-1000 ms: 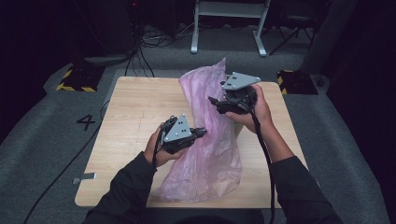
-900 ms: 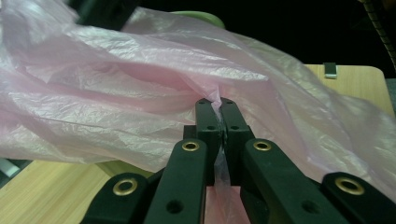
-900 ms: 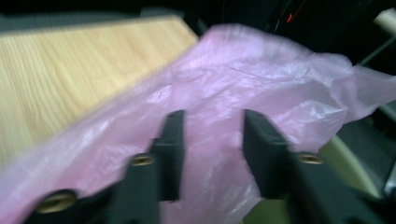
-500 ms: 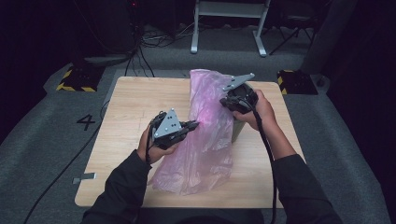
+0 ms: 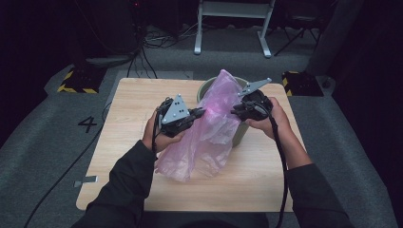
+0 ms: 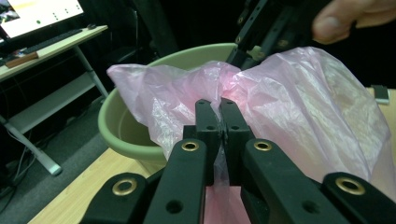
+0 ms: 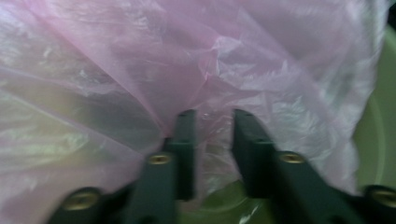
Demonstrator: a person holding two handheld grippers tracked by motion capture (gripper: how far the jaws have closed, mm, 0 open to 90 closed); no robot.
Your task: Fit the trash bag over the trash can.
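Dim lab: floor cables (image 5: 157, 40), hazard-striped blocks (image 5: 76, 83)

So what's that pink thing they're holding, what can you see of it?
It is a thin, see-through pink plastic bag, crinkled and glossy. Its upper part is lifted over a green tub at the far side of the wooden table, while its lower end trails onto the tabletop towards the person. The left tool pinches a fold of it; the right tool has film between its parted jaws.

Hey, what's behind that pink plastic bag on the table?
A green bucket stands behind the pink plastic bag; its rim and part of its wall show. The bag, pinched by the left tongs, drapes over the front rim, so most of the bucket's inside is covered.
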